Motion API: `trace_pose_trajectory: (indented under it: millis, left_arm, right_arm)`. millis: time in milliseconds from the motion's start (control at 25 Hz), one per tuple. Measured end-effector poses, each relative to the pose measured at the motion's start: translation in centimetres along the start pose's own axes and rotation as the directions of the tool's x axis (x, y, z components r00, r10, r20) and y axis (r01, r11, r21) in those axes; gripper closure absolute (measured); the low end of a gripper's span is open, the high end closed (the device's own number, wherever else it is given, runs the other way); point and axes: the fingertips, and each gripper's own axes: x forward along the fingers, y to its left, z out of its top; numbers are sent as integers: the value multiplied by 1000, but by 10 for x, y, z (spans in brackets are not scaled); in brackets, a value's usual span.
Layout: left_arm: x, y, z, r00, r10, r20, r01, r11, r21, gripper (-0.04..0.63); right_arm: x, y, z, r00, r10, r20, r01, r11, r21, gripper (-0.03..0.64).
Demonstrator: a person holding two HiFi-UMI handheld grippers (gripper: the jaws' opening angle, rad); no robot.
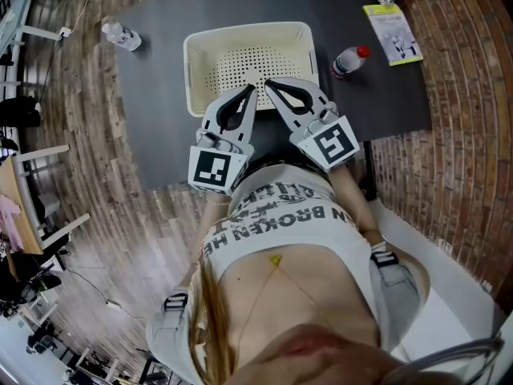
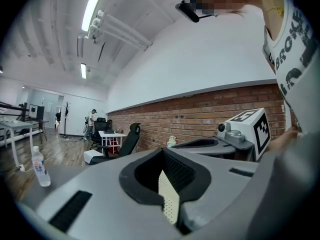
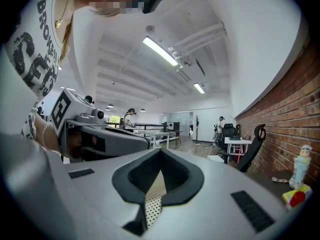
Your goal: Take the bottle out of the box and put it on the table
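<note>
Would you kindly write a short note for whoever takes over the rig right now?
Left gripper: shut, empty. Right gripper: shut, empty. Both tips over the box near edge.
Box looks empty.
Red-capped bottle on the table, right of the box; clear bottle at the table's far left corner.
Done: seemingly, no bottle is inside. Left: likely nothing.

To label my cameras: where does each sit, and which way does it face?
Head view: on the head, looking down at table, basket, left gripper, right gripper, shirt.
Left gripper view: on that gripper, along its jaws toward the brick wall; right gripper beside.
Right gripper view: likewise, toward the open room; left gripper beside.
All share the basket.
</note>
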Motion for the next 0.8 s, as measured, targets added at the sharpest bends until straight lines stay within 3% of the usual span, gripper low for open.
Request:
trace_pose_trajectory:
  millis: [800]
  left_arm:
    - [0, -5, -10, 999, -15, -33, 15, 1000, -7, 591]
  right_arm:
    - [0, 4, -7, 999, 20, -34, -20, 1000, -8, 609]
